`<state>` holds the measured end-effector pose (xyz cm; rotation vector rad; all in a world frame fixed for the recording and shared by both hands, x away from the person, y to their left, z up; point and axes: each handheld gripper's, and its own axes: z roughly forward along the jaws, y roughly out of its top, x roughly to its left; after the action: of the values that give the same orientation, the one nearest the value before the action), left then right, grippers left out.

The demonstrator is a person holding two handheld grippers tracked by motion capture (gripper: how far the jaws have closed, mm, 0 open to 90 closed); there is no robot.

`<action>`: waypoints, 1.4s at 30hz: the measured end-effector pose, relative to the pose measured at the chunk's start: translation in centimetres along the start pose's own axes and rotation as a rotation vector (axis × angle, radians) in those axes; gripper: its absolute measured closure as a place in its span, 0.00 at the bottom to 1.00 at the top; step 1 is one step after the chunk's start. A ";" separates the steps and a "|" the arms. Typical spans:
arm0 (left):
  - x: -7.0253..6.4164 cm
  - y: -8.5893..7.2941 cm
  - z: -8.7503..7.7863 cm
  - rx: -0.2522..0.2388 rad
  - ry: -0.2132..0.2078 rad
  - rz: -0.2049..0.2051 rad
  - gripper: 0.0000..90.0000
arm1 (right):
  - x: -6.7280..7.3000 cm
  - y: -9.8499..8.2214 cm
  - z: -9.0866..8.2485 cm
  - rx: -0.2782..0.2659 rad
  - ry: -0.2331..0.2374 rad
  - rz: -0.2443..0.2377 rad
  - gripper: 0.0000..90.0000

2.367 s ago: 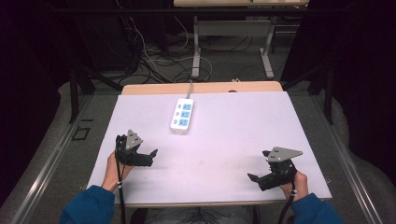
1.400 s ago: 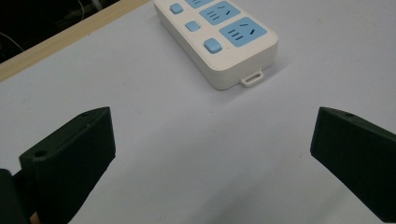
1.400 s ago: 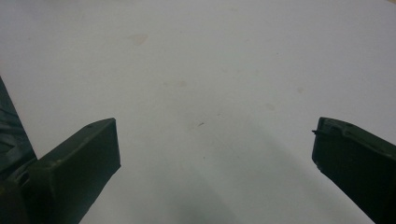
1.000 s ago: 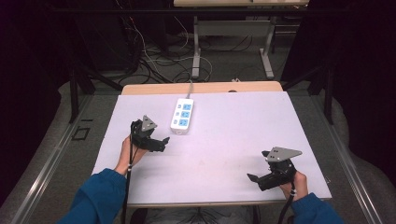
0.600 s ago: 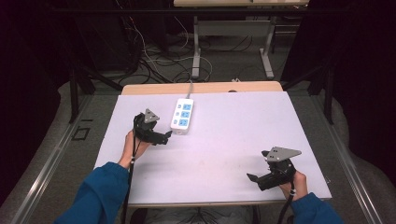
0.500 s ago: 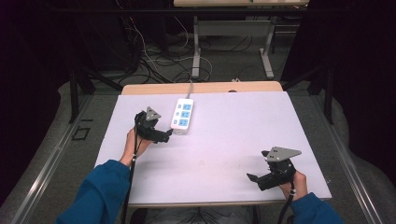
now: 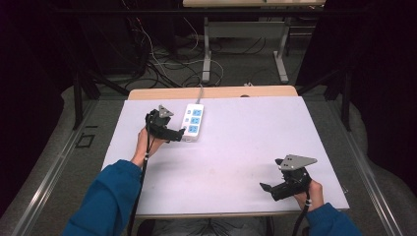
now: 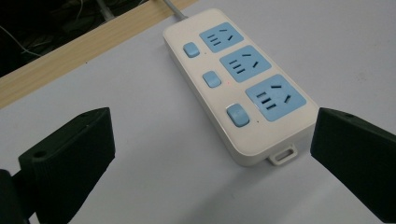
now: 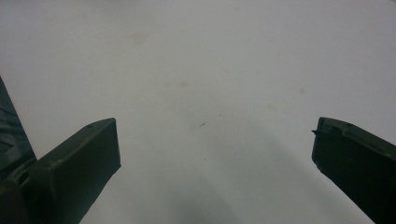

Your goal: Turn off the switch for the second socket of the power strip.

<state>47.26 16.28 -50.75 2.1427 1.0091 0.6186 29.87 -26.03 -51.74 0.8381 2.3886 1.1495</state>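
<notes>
High view: white worktop [image 7: 236, 147], wood strip along far edge. White power strip [image 7: 193, 121] with blue sockets lies left of centre toward the far edge, its cord running off the far side toward the floor. Left gripper [image 7: 172, 133] sits just beside the strip's near-left end; touching or not, cannot tell at this size. Its jaws are too small and dark to read here. Left hand [image 7: 143, 145] behind it, blue sleeve [image 7: 105, 199] cut off by bottom edge. Right gripper [image 7: 268, 189] at near-right of worktop, well apart from the strip, grey three-cornered plate on top; right hand [image 7: 310, 191] partly hidden under it, sleeve cropped at bottom. Floor beyond has tangled cables [image 7: 162, 64] and legs of another table [image 7: 246, 29]; surroundings very dark, details lost.

Left gripper view: jaws wide apart, nothing between them. Power strip [image 8: 243, 84] ahead, lying flat: three blue sockets, three blue switches, small hanging tab at the near end. Near end lies between the two jaw tips but farther on, not gripped. Right jaw tip overlaps the strip's near corner in the picture; contact unclear. Cord cut off at top. Wood edge [image 8: 70, 65] at upper left.

Right gripper view: jaws wide apart, empty, over bare white worktop [image 9: 210, 93] with faint marks. Both jaws cropped by frame edges; dark shape at far left hard to identify.
</notes>
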 end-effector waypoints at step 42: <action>1.0 3.0 3.9 -0.059 -0.001 -0.057 1.00 | 0.0 0.0 0.0 -0.001 0.009 0.008 0.01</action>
<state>51.82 14.25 -50.97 2.0559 1.0354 0.6127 29.88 -26.05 -51.74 0.8451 2.3933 1.1598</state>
